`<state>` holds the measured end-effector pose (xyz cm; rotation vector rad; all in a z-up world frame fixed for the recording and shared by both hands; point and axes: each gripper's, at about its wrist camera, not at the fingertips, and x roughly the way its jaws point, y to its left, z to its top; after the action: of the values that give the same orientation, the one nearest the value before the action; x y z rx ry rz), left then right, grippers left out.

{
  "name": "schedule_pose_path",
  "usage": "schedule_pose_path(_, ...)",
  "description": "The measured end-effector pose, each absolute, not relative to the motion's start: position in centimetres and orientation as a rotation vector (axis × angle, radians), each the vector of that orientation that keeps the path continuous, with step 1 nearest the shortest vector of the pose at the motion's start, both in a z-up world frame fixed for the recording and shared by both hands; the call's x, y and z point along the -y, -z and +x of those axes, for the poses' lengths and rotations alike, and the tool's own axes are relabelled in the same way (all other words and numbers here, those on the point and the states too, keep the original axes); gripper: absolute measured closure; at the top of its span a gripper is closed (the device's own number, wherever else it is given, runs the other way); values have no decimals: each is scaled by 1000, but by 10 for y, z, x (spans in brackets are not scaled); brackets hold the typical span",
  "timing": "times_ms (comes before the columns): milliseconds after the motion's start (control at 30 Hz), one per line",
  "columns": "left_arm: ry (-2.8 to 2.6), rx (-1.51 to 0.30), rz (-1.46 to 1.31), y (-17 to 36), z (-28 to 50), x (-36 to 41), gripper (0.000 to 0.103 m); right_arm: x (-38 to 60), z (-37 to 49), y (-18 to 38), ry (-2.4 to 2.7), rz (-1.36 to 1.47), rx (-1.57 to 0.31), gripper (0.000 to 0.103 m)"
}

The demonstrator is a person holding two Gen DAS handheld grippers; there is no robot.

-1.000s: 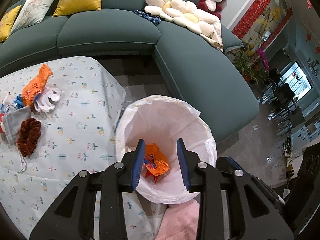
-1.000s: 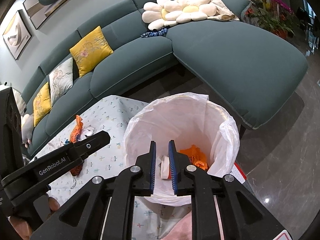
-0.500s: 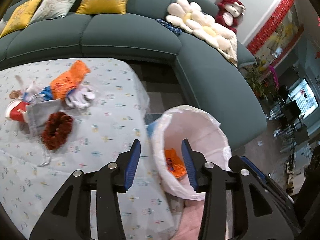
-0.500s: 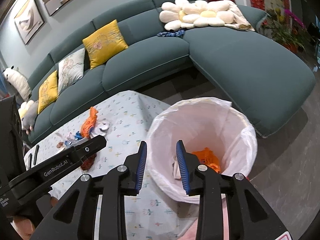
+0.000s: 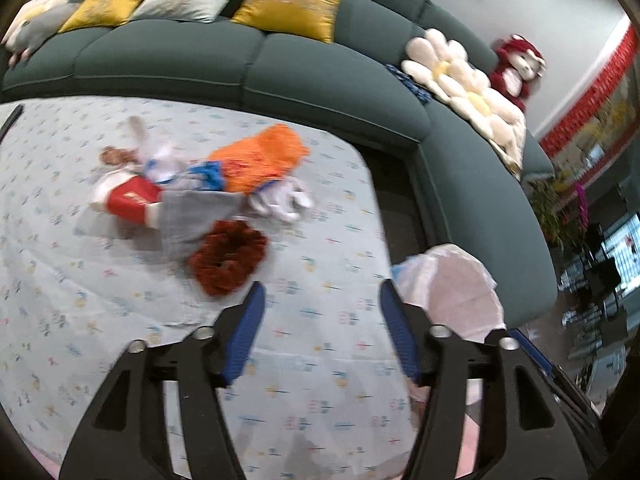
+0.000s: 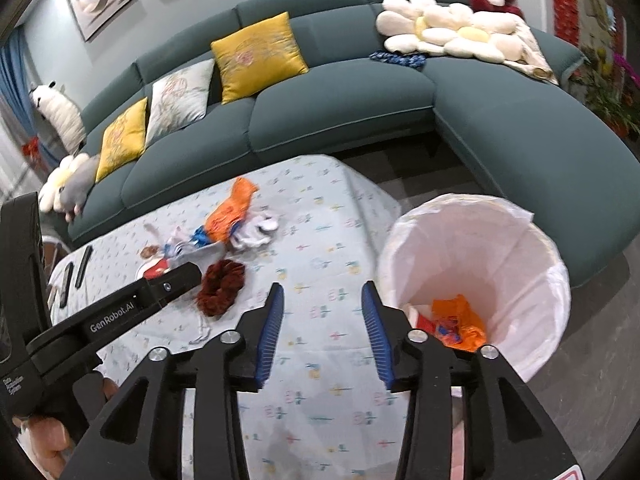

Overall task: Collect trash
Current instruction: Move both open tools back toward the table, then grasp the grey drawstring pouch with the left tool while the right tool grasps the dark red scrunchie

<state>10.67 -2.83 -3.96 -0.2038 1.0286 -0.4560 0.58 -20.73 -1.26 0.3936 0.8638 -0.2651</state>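
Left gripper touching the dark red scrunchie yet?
Apart. In the left wrist view the left gripper, jaws just opened and empty, shows bare tablecloth between its fingertips and the dark red scrunchie.

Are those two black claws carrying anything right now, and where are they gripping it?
Nothing is held. The left gripper and right gripper hang over the tablecloth, their jaws just opened, with nothing between them.

In the right wrist view, white lettering reading "GenRobot.AI" runs along the black body of the left gripper (image 6: 176,286), to the left of the right gripper (image 6: 322,318). Lower on the same body, near the bottom-left edge, small white print appears to read "Data Acquisition System", though it is barely legible. The red packet's (image 5: 134,197) white marking is too blurred to read.
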Motion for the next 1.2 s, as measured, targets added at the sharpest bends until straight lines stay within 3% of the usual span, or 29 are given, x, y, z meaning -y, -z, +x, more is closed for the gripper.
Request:
schedule_pose_path(400,311,-1058,-221,69,138,-47,38,148,58,48,199,384,-969,56)
schedule_pose_path(800,295,-1154,-210,111,190,-52,39,118,128,97,198,395,-1075,56)
schedule_pose_path(1033,313,-1217,-241,133,211,-52,49,117,156,126,231,421,-1120,56)
schedule_pose_path(1200,336,-1241,-238,143,217,-49,65,118,164,141,238,432,-1145,56)
